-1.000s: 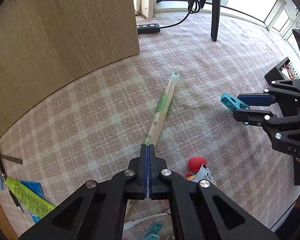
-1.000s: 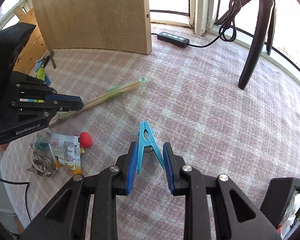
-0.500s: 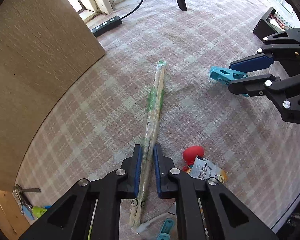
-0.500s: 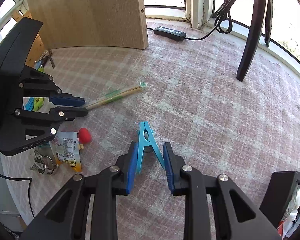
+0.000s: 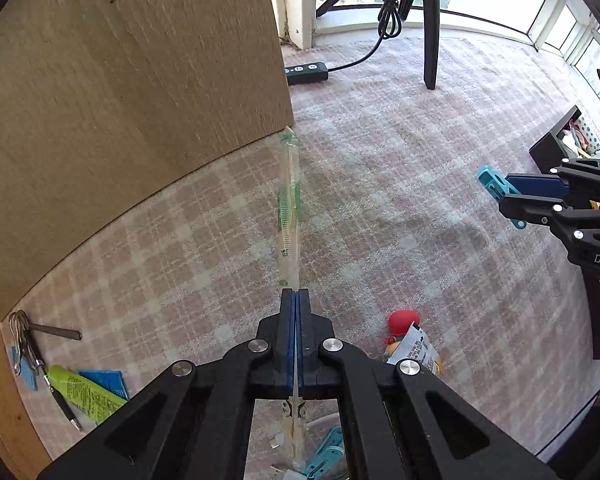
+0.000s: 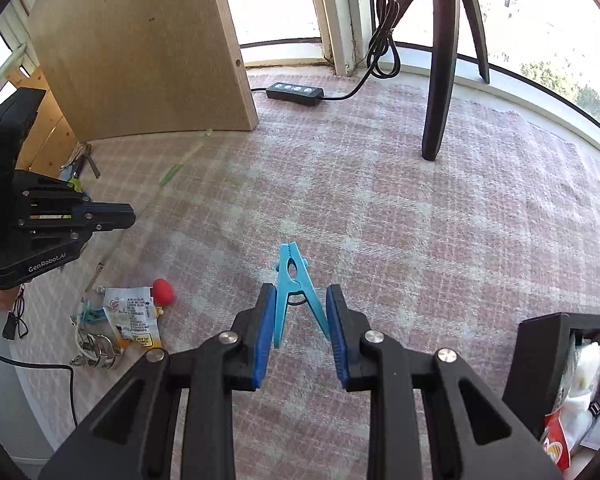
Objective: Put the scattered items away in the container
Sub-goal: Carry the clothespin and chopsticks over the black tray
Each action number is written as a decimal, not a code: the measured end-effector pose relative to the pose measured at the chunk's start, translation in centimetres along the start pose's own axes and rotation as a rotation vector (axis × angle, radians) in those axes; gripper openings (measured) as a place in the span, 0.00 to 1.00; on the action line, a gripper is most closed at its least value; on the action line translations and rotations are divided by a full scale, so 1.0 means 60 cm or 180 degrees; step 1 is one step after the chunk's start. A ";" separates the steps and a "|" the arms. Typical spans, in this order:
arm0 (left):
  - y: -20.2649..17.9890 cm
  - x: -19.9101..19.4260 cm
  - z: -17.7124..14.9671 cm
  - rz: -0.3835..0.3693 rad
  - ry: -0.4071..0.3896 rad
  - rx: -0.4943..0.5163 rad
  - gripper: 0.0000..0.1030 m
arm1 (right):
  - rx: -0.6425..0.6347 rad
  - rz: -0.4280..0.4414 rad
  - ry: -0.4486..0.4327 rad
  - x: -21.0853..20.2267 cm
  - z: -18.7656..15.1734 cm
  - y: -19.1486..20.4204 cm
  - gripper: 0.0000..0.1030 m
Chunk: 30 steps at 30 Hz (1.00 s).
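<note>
My left gripper (image 5: 296,300) is shut on a long pair of wrapped chopsticks (image 5: 289,216) with green print, held lifted and pointing ahead toward the wooden board. It also shows in the right wrist view (image 6: 116,216), with the chopsticks (image 6: 176,168) faint beyond it. My right gripper (image 6: 300,304) is shut on a blue clothespin (image 6: 294,276), its legs between the blue pads, held above the checked cloth. This gripper with the clothespin (image 5: 496,184) shows at the right in the left wrist view. The black container (image 6: 540,360) with several items inside sits at the lower right.
A red-capped toy (image 6: 163,291), a sachet (image 6: 134,316), metal rings (image 6: 94,352) and another blue clothespin (image 6: 90,314) lie at the left. Keys (image 5: 24,340), a green tube (image 5: 84,394) and a blue card (image 5: 104,380) lie near the wooden board (image 5: 120,100). A tripod leg (image 6: 440,80) and a power strip (image 6: 296,91) stand behind.
My left gripper has closed on the chopsticks and lifted them; half a second ago its jaws stood apart around them on the cloth. The right gripper still holds the clothespin, slightly shifted.
</note>
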<state>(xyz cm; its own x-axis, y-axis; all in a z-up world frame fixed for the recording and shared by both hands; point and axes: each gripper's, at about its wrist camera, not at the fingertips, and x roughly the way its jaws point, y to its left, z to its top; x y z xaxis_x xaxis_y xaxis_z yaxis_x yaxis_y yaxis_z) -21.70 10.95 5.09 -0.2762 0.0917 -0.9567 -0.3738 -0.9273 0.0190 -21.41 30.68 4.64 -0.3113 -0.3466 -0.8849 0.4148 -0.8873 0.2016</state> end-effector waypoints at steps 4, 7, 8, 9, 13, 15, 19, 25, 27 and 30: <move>0.017 -0.052 0.003 0.0001 -0.0163 -0.0016 0.00 | 0.0119 0.0030 -0.0121 -0.031 -0.001 -0.009 0.24; -0.038 -0.072 0.022 0.0002 -0.0229 0.0052 0.00 | 0.0198 0.0019 -0.0214 -0.059 -0.004 -0.018 0.24; -0.045 -0.083 0.023 -0.0020 -0.0243 0.0077 0.00 | 0.0237 0.0020 -0.0255 -0.070 -0.005 -0.023 0.24; -0.042 -0.100 0.020 -0.0042 -0.0263 0.0107 0.00 | 0.0278 0.0011 -0.0291 -0.083 -0.009 -0.027 0.24; -0.101 -0.136 0.030 -0.0202 -0.0417 0.0221 0.00 | 0.0458 -0.0056 -0.0432 -0.139 -0.027 -0.057 0.24; -0.150 -0.140 0.045 -0.0294 -0.0489 0.0280 0.00 | 0.0569 -0.0120 -0.0494 -0.169 -0.041 -0.078 0.24; -0.259 -0.153 0.079 -0.0546 -0.0579 0.0507 0.00 | 0.0887 -0.0262 -0.0601 -0.240 -0.081 -0.143 0.24; -0.427 -0.143 0.129 -0.0879 -0.0611 0.0866 0.00 | 0.1365 -0.0667 -0.0674 -0.336 -0.168 -0.250 0.24; -0.475 -0.145 0.139 -0.0962 -0.0588 0.0987 0.00 | 0.1522 -0.0790 -0.0689 -0.366 -0.203 -0.284 0.24; -0.547 -0.140 0.152 -0.1068 -0.0563 0.1160 0.00 | 0.1729 -0.0922 -0.0717 -0.399 -0.251 -0.327 0.24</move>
<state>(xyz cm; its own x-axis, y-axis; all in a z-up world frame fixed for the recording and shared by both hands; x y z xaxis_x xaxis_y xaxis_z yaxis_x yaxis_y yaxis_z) -15.20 43.91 15.14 -0.2220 0.4510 -0.8645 -0.7425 -0.6529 -0.1500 -9.22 60.99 15.56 -0.5416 -0.0732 -0.8375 -0.1853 -0.9613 0.2039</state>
